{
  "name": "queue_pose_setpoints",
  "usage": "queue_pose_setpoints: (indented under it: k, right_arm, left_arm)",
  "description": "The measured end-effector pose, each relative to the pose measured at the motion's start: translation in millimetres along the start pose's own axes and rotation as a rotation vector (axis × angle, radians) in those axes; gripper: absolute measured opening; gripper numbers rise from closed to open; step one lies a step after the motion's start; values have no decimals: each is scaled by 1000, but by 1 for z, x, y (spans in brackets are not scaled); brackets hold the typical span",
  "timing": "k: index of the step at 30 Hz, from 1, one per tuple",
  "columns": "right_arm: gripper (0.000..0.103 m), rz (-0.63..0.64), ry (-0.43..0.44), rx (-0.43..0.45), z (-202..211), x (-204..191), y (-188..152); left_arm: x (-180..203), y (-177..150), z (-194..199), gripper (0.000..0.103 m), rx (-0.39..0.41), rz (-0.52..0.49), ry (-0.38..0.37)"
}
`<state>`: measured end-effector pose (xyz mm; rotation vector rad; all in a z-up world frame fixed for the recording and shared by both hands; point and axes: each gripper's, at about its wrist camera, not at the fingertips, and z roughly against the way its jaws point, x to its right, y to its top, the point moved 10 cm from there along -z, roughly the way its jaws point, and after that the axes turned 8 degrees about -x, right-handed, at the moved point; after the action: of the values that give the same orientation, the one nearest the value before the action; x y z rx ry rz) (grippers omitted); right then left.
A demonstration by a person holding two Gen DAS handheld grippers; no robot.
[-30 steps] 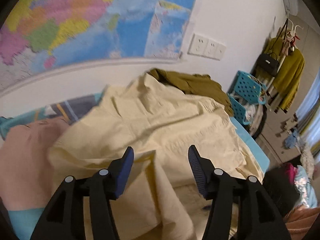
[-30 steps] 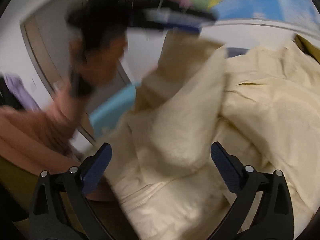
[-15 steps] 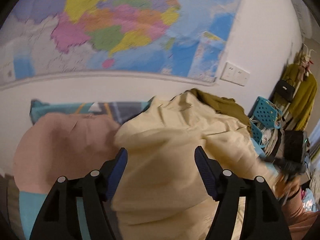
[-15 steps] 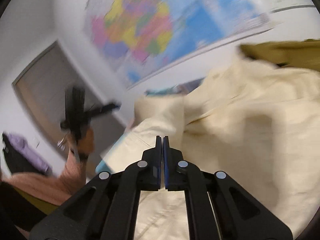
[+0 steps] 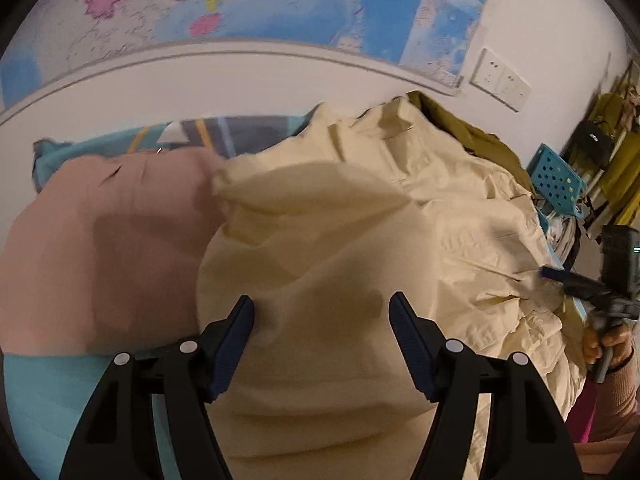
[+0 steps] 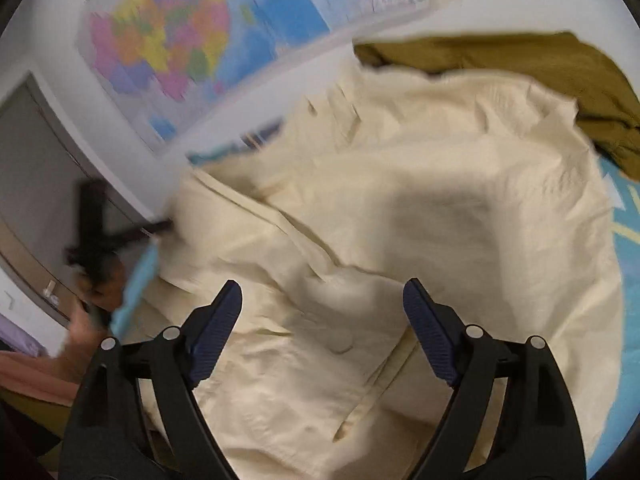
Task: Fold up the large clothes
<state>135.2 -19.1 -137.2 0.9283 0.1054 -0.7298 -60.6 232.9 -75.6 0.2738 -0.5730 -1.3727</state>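
Observation:
A large cream garment (image 5: 360, 220) lies crumpled on a bed with a turquoise sheet (image 5: 48, 400). My left gripper (image 5: 321, 304) hovers low over a smooth folded part of it. Its jaws stand open and the cloth lies under them, not pinched. In the right wrist view the cream garment (image 6: 400, 200) fills the frame. My right gripper (image 6: 323, 288) is above its buttoned front, jaws opening, with nothing pressed between the pads. The right gripper (image 5: 560, 278) also shows at the garment's right edge, in a hand. The left gripper (image 6: 156, 226) is a blur at the left edge.
A pink garment (image 5: 112, 240) lies left of the cream one. An olive garment (image 6: 540, 68) is bunched behind it against the wall with the map (image 5: 280, 0). A turquoise basket (image 5: 556, 184) and a hanging rack of clothes (image 5: 616, 160) stand beyond the bed at the right.
The left gripper sank toward the bed, and the cream flap that hung from it now lies flat. The right gripper swung across the garment, was shut half a second ago, and now stands wide.

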Motion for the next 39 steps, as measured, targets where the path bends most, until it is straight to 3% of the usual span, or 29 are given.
queue_pose_setpoints:
  k: [1,2,3,4,5,6,8,11,13,16,17,19,20,21,26,27,28,29,30,31,35,39]
  right_arm:
    - [82,3,-3,-25,-9,-1,-6]
    - [73,19,-16,-49,-17,-1,-9]
    - [51,47,-36,-65,-23,-2,-11]
    - [38,68,-35,-73,-24,-4,-13]
    - [18,94,-14,-80,-24,-9,-15]
    - [7,111,-17,-77,-22,-12,-15]
    - [2,154,-48,-38,-9,-19,-10]
    - [0,172,-96,86,26,-20,16]
    - [0,163,-177,215,61,-10,43]
    - [1,110,-177,322,94,11,67]
    - [3,80,-162,308,94,20,65]
    - [19,44,-70,198,71,27,51]
    - [49,34,-79,158,60,30,42]
    - [65,35,-83,98,45,31,27]
    - [78,0,-102,-54,0,38,-6]
    - [78,-16,-76,-67,-5,38,-9]
    - [69,-4,-59,-71,-9,35,-10]
    - [48,30,-51,-72,-12,28,-11]
    - [14,48,-57,-66,-12,24,-10]
    - [3,58,-70,-66,-10,23,-9]
    - [2,84,-106,81,29,22,19]
    - [2,108,-178,258,77,26,58]
  left_arm:
    - [4,3,0,68,2,-6,-8]
    - [6,6,-1,68,2,-9,-10]
    - [9,8,-3,68,1,-15,-9]
    - [11,11,-5,68,2,-22,-5]
    - [12,14,-7,68,3,-23,5]
    - [13,16,-9,68,1,-24,5]
    - [15,21,-13,68,-2,-22,-4]
    - [19,31,-13,68,16,-23,-18]
    - [24,41,-10,68,48,-26,-14]
    - [26,52,-18,68,64,-12,16]
    - [26,53,-24,68,52,-4,17]
    - [25,50,-33,68,36,-10,26]
    - [23,49,-36,68,31,-14,36]
    - [21,47,-40,68,23,-17,45]
    - [11,42,-50,68,-4,3,46]
    - [10,43,-52,68,-9,4,46]
    - [9,43,-54,68,-11,5,57]
    - [9,43,-55,68,-14,7,65]
    - [9,43,-56,68,-16,6,67]
    - [9,44,-56,68,-15,6,72]
    - [11,52,-44,68,14,33,44]
    - [27,67,-21,71,100,12,6]
